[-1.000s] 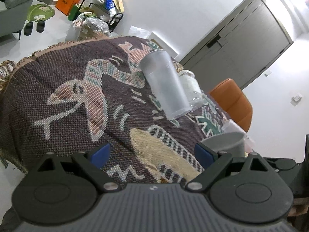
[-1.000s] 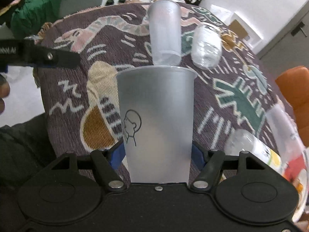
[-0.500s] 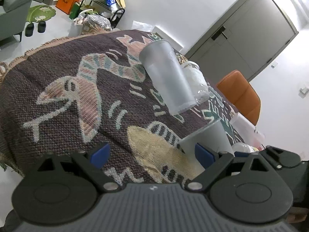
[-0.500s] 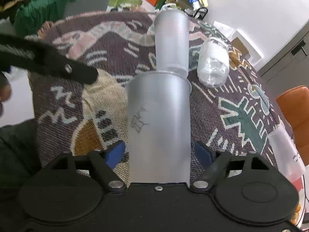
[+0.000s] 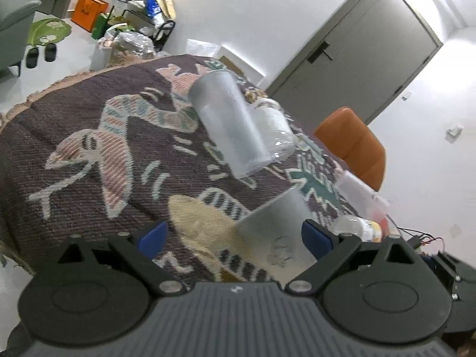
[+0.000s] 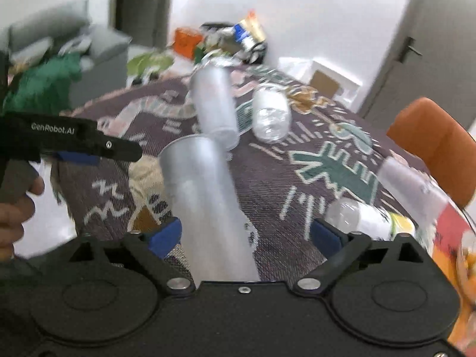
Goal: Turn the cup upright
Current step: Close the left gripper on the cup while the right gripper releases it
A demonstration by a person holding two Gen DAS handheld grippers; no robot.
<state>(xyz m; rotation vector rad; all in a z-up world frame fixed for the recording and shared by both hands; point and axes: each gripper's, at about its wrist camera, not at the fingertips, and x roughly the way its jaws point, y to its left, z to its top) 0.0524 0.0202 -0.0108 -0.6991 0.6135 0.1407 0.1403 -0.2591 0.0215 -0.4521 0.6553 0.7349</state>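
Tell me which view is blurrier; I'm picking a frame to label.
Right wrist view: motion smear across the near cup, bottles and cloth, with edges streaked. Left wrist view: sharper, the patterned tablecloth weave readable, mild softness on the far cup, strong fisheye bending at the door, bright glare top right.

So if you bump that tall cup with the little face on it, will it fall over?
Probably yes. The cup is tall with a base narrower than its rim, and it stands on a soft woven cloth, so a bump could tip it. It looks like thin, empty plastic, so likely light. Once down, its round sides might roll.
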